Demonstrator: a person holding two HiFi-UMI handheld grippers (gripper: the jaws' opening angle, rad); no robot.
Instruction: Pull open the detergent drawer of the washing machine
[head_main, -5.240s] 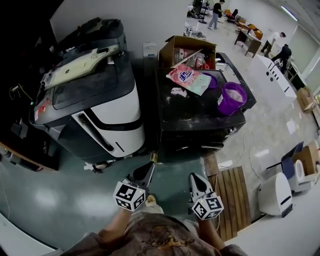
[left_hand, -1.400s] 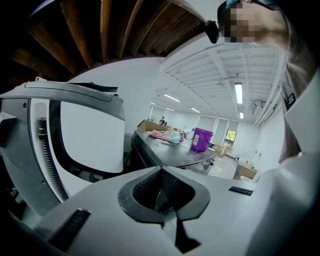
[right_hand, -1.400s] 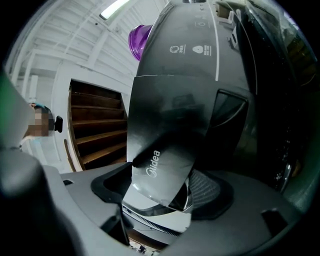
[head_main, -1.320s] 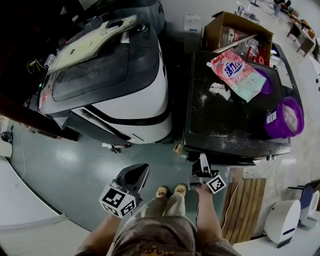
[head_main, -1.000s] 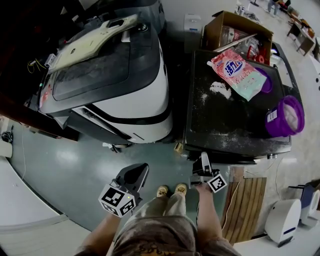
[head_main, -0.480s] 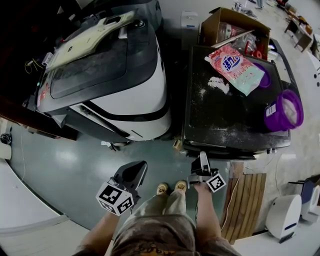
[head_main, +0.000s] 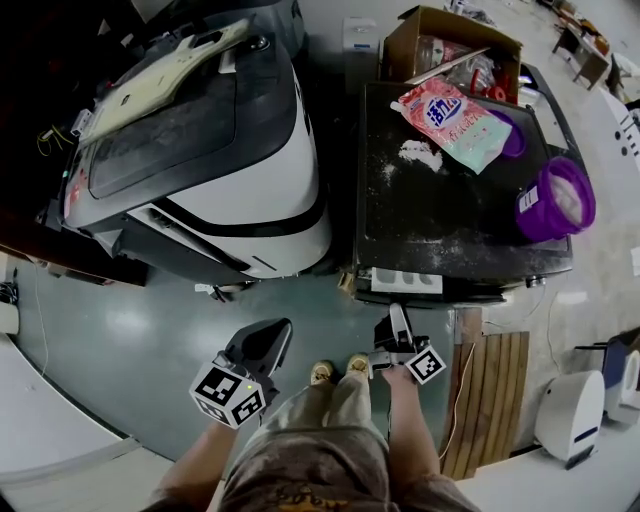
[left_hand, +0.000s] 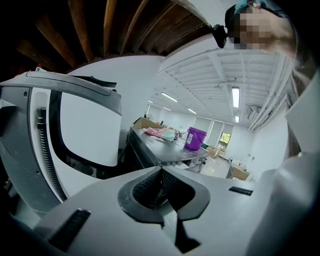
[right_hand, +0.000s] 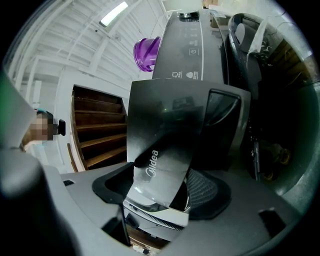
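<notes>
The black washing machine (head_main: 460, 215) stands at the right in the head view. Its detergent drawer (head_main: 405, 281) sticks out of the front, white compartments showing from above. My right gripper (head_main: 398, 322) is shut on the drawer's glossy dark front panel (right_hand: 165, 145), which fills the gap between the jaws in the right gripper view; the white drawer body shows beneath it. My left gripper (head_main: 262, 345) hangs lower left, away from the machine, over the floor. Its pads (left_hand: 150, 186) meet with nothing between them.
A white and black machine (head_main: 200, 170) stands to the left. On the washer's top lie a pink detergent bag (head_main: 450, 120), spilled powder and a purple bucket (head_main: 555, 200); a cardboard box (head_main: 450, 45) sits behind. A wooden pallet (head_main: 490, 400) lies at the right, near the person's feet (head_main: 335, 370).
The drawer has slid out of the washer's front, so its white compartments now show. My right gripper came back toward the person with it. The left gripper stayed put.
</notes>
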